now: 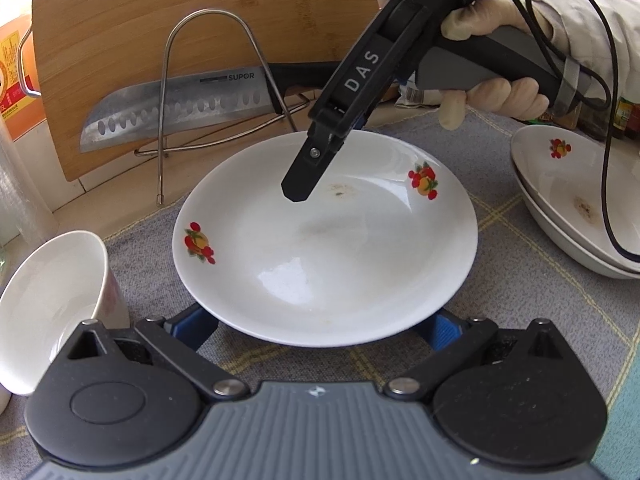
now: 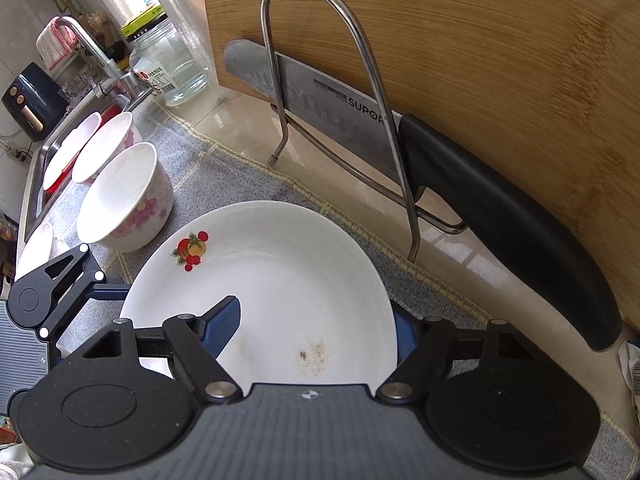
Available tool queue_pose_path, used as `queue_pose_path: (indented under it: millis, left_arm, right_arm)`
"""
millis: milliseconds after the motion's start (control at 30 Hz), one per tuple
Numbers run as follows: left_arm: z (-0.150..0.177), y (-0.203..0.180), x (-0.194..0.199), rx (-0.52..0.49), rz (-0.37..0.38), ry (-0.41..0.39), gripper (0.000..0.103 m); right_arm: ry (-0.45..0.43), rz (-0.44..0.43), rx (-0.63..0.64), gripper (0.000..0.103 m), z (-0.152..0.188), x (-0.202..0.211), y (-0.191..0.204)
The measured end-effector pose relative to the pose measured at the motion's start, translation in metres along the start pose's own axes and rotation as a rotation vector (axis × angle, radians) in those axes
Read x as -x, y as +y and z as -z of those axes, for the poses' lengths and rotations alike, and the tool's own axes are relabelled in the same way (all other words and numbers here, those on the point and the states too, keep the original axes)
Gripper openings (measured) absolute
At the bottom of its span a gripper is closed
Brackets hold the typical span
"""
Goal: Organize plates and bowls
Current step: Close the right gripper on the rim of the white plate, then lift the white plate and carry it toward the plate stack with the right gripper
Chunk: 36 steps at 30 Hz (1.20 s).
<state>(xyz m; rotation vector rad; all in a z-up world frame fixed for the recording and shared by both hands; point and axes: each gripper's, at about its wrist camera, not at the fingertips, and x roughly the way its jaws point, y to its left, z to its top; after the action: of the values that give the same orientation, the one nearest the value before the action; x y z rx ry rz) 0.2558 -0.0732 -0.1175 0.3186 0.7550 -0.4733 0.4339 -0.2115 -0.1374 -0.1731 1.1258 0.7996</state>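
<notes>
A white plate point(image 1: 320, 240) with fruit decals lies on the grey cloth, a brown stain near its far side. My left gripper point(image 1: 316, 332) stands open at the plate's near edge, its blue fingertips hidden under the rim on either side. My right gripper point(image 2: 316, 320), held by a gloved hand point(image 1: 492, 96), reaches down over the plate's far side. It is open: one blue pad point(image 2: 224, 320) hangs over the plate's inside, the other point(image 2: 404, 336) sits outside the rim, and neither presses on it. White bowls with pink flowers point(image 2: 124, 196) stand to the left.
Two more plates are stacked point(image 1: 572, 200) at the right. A wire rack point(image 1: 208, 80) holds a knife point(image 1: 176, 108) against a wooden cutting board point(image 1: 160, 12) behind the plate. A sink point(image 2: 60, 148) with a tap lies beyond the bowls.
</notes>
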Motion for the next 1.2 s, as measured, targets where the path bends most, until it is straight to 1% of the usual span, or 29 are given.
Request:
queue_pose_path:
  millis: [167,300,467,633,1000,1200]
  left_arm:
    - [-0.002,-0.001,0.0,-0.007,0.0,0.013,0.103]
    - [0.0,-0.002,0.003,-0.003,0.024,0.014,0.103]
    - [0.001,0.002,0.002,0.002,0.048,0.01,0.103]
    - [0.0,0.002,0.002,-0.011,0.051,0.015,0.103]
    - [0.003,-0.003,0.016,-0.013,0.06,0.021,0.103]
    - [0.008,-0.007,0.027,0.003,0.067,0.022,0.103]
  right_arm:
    - [0.007,-0.001,-0.016,0.081,0.002,0.002,0.001]
    - [0.025,-0.005,0.003,0.081,0.007,0.003,0.005]
    - [0.018,-0.014,0.0,0.081,0.008,0.003,0.003]
    - [0.018,0.0,0.0,0.081,0.01,0.003,0.006]
    - [0.018,-0.002,0.007,0.081,0.02,0.012,0.017]
    - [0.014,-0.001,0.012,0.081,0.025,0.018,0.027]
